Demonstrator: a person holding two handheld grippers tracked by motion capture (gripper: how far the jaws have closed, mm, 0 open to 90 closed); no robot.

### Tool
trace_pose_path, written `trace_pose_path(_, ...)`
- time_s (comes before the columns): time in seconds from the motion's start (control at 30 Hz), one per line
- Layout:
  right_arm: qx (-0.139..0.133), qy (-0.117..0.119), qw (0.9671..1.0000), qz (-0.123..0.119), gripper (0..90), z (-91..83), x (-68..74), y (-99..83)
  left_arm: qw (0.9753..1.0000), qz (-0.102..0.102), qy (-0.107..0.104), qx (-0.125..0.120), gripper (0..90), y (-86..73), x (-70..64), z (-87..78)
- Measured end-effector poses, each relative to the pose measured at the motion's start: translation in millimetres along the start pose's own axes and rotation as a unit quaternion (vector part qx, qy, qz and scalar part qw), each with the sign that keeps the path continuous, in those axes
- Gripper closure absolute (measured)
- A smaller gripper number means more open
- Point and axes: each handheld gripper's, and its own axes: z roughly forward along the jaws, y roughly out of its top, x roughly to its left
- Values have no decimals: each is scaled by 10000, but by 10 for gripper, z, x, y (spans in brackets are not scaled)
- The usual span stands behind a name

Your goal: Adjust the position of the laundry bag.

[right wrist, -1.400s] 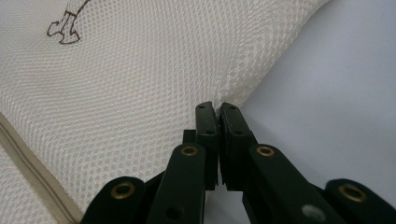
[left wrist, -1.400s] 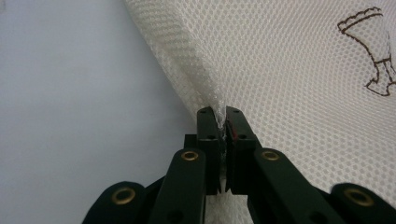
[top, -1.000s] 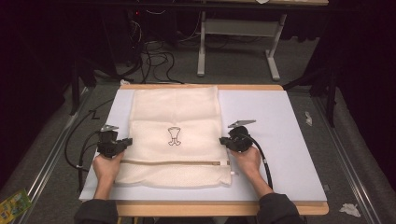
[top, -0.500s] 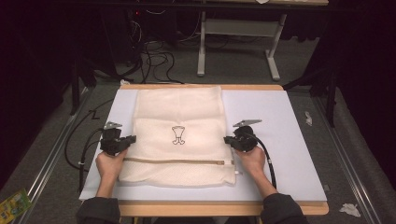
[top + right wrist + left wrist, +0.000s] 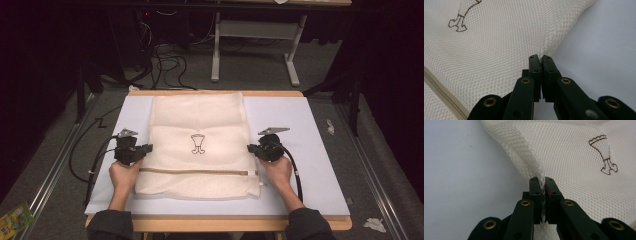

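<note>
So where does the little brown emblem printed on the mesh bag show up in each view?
High view: the brown emblem sits at the middle of the mesh bag, between the two grippers.
Left gripper view: the emblem is at the upper right, beyond the shut fingers.
Right gripper view: its lower part is at the top left, cut by the edge.
Shared landmark: the bag's zipper band, also at the lower left in the right gripper view.
</note>
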Motion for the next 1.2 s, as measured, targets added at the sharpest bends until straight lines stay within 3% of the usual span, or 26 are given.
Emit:
trace_pose_path(0.6, -101, -231, 9995, 202, 886, -222, -228, -145, 9995, 108, -302, -71, 860, 112, -237, 159)
trace_pose_path(1.2, -130, -438, 9984, 320, 884, -355, -368, -285, 9990, 266, -369, -31, 859, 152, -466, 316)
